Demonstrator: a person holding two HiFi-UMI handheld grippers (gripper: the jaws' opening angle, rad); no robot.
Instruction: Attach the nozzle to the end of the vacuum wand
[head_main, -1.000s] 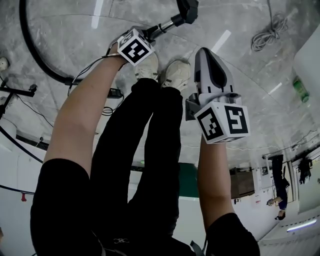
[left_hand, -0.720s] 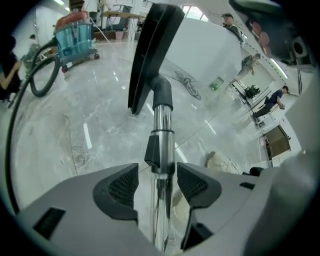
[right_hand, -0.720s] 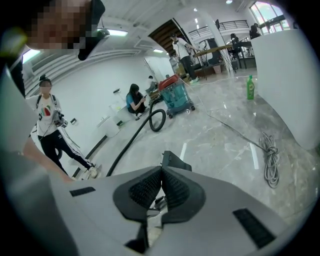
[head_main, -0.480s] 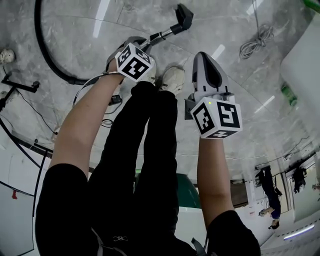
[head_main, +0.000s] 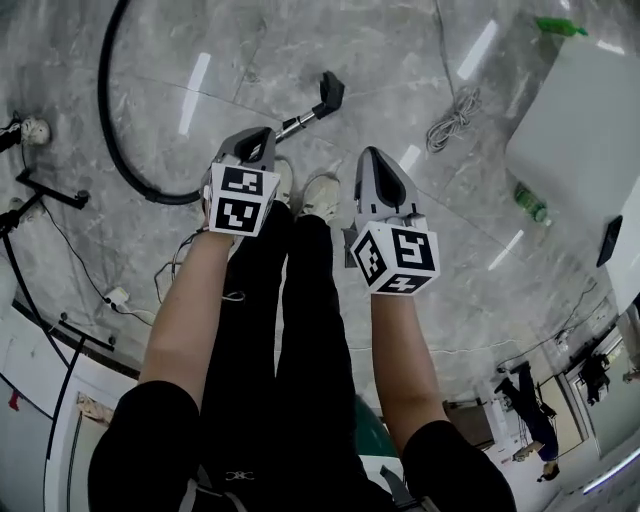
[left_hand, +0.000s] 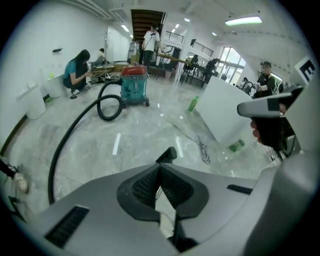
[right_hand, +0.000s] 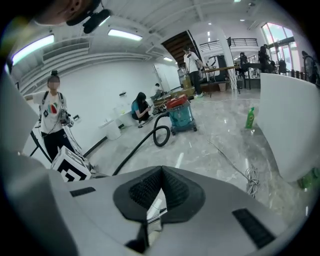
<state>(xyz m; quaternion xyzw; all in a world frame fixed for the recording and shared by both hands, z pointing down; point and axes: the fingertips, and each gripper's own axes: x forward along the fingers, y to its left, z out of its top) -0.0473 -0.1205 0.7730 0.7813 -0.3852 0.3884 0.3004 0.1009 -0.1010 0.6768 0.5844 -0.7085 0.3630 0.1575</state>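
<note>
The left tongs (head_main: 262, 136) and the right tongs (head_main: 368, 155) are held up over the grey floor (head_main: 400, 60), with the person's shoes (head_main: 322, 196) below them. The left tongs' jaws have just been closing and are together, with nothing between them. The right tongs are together too, and empty. The vacuum wand (head_main: 298, 124) lies on the floor just beyond the left tongs, with the black nozzle (head_main: 330, 95) at its far end. A black hose (head_main: 108, 130) curves away across the floor towards a teal vacuum cleaner (left_hand: 135, 86).

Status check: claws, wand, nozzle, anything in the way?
Left claw just closed, empty; right claw shut, empty. Wand on floor ahead of shoes, nozzle on its far end. Hose loops off left, clear of claws.
</note>
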